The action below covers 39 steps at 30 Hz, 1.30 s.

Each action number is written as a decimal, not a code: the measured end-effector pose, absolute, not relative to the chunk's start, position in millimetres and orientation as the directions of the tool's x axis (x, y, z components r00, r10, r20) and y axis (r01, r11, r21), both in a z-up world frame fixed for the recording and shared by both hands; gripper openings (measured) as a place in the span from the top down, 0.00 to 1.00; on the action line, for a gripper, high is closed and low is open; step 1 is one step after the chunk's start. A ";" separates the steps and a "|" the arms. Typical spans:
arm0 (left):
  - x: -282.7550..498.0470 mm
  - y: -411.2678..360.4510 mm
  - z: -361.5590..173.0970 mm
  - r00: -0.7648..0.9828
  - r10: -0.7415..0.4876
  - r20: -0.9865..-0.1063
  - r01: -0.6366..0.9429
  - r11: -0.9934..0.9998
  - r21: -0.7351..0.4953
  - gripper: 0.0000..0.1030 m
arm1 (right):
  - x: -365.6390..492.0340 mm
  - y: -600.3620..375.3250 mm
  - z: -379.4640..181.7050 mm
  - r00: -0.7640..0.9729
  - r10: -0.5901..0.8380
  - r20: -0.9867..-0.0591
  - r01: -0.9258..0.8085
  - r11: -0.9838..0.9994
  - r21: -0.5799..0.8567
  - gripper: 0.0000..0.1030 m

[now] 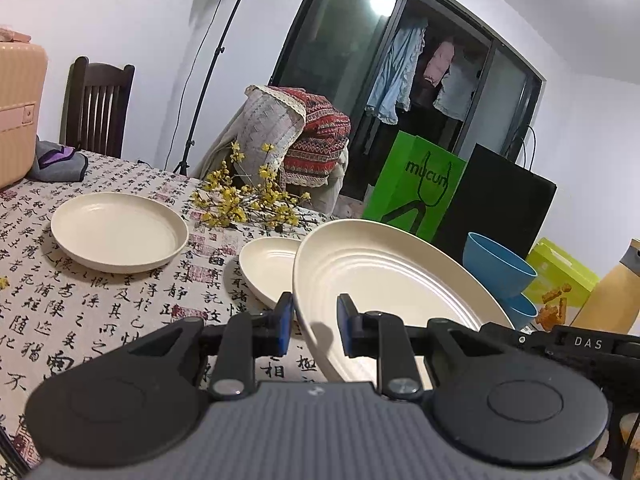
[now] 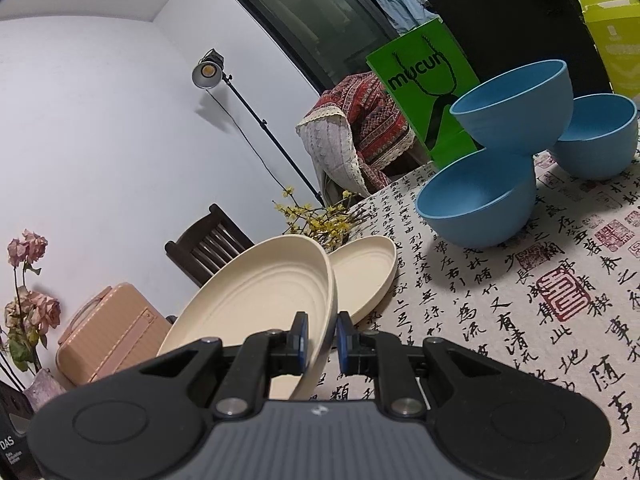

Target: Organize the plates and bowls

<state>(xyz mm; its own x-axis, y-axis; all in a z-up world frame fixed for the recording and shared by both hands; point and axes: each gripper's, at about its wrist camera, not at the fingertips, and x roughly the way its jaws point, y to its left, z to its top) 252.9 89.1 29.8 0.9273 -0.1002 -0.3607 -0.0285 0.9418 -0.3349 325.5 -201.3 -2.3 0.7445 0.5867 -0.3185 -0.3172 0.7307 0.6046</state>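
Note:
A large cream plate [image 1: 380,276] is tilted up off the table; its near rim runs between the fingers of both grippers. My right gripper [image 2: 320,338] is shut on its rim, plate [image 2: 264,292] leaning left. My left gripper [image 1: 312,322] straddles the rim with a visible gap, so it looks open. A smaller cream plate [image 1: 268,268] lies just behind, also in the right wrist view [image 2: 364,272]. Another cream plate [image 1: 118,232] lies flat at the left. Blue bowls [image 2: 480,204] stand at the right, one [image 2: 516,104] stacked tilted on another, a third [image 2: 600,136] behind.
The table has a calligraphy-print cloth [image 1: 100,304]. Yellow flower branches [image 1: 248,200] lie at its far edge. A green paper bag [image 1: 416,188], a black bag [image 1: 496,208], a pink suitcase [image 1: 16,120], wooden chairs [image 1: 96,108] and a lamp stand [image 1: 212,68] surround it.

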 end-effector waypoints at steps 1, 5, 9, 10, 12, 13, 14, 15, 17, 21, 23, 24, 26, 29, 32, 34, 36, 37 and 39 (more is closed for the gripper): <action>252.6 88.2 29.4 0.927 -0.102 -0.362 -0.027 0.942 -0.334 0.78 | 324.8 -202.5 -2.5 0.745 0.586 -0.319 -0.317 0.731 0.604 0.86; 251.1 85.1 27.9 0.925 -0.109 -0.365 -0.021 0.942 -0.334 0.78 | 322.1 -205.6 -3.6 0.747 0.583 -0.320 -0.312 0.732 0.605 0.86; 248.5 83.0 27.0 0.925 -0.113 -0.362 -0.019 0.939 -0.342 0.78 | 318.4 -209.6 -5.5 0.747 0.581 -0.324 -0.312 0.736 0.600 0.86; 247.9 82.7 26.9 0.926 -0.114 -0.360 -0.018 0.939 -0.343 0.78 | 317.1 -210.2 -5.8 0.748 0.579 -0.326 -0.312 0.739 0.598 0.86; 246.9 81.5 26.6 0.926 -0.119 -0.359 -0.014 0.938 -0.346 0.78 | 315.3 -211.2 -6.9 0.749 0.576 -0.327 -0.310 0.741 0.595 0.86; 246.4 80.8 26.4 0.925 -0.121 -0.360 -0.012 0.938 -0.346 0.78 | 314.4 -211.9 -7.3 0.751 0.574 -0.327 -0.308 0.743 0.595 0.86; 246.1 79.8 25.9 0.925 -0.122 -0.360 -0.011 0.938 -0.346 0.78 | 313.7 -212.7 -7.9 0.751 0.573 -0.327 -0.307 0.742 0.596 0.86; 245.3 79.2 25.7 0.925 -0.123 -0.360 -0.010 0.938 -0.346 0.78 | 313.0 -213.8 -8.3 0.752 0.573 -0.326 -0.305 0.741 0.598 0.86; 243.5 77.2 25.0 0.925 -0.123 -0.359 -0.009 0.939 -0.344 0.78 | 310.6 -215.1 -9.2 0.753 0.572 -0.325 -0.304 0.740 0.599 0.86; 241.1 75.9 22.7 0.923 -0.130 -0.362 -0.005 0.938 -0.348 0.78 | 306.0 -216.9 -11.7 0.757 0.567 -0.324 -0.302 0.744 0.597 0.86; 239.8 75.1 21.1 0.922 -0.132 -0.365 -0.004 0.937 -0.349 0.78 | 303.9 -218.3 -12.5 0.758 0.567 -0.323 -0.300 0.742 0.599 0.86; 239.2 74.8 19.9 0.921 -0.134 -0.366 -0.003 0.937 -0.350 0.78 | 303.2 -219.0 -13.1 0.758 0.567 -0.323 -0.299 0.741 0.602 0.86; 237.4 73.5 18.2 0.920 -0.137 -0.368 -0.001 0.937 -0.350 0.78 | 301.2 -220.6 -13.7 0.759 0.566 -0.322 -0.296 0.740 0.604 0.86; 234.5 71.1 16.0 0.919 -0.139 -0.368 0.003 0.938 -0.346 0.78 | 298.4 -221.9 -15.1 0.762 0.562 -0.322 -0.294 0.743 0.601 0.86; 232.4 68.0 15.0 0.918 -0.141 -0.371 0.007 0.940 -0.341 0.78 | 295.1 -223.3 -15.8 0.768 0.554 -0.322 -0.291 0.750 0.594 0.86; 231.0 66.4 14.9 0.917 -0.142 -0.372 0.008 0.940 -0.340 0.78 | 293.0 -225.2 -16.3 0.769 0.553 -0.321 -0.290 0.749 0.595 0.86; 229.3 64.4 14.7 0.917 -0.143 -0.373 0.009 0.941 -0.337 0.78 | 290.3 -226.7 -16.1 0.770 0.552 -0.319 -0.290 0.749 0.596 0.86; 228.4 63.3 14.3 0.916 -0.143 -0.374 0.009 0.942 -0.336 0.78 | 289.3 -227.5 -16.1 0.771 0.551 -0.318 -0.290 0.749 0.595 0.86; 227.3 61.2 13.4 0.915 -0.143 -0.377 0.010 0.943 -0.334 0.78 | 287.3 -229.3 -16.9 0.771 0.551 -0.319 -0.290 0.750 0.595 0.86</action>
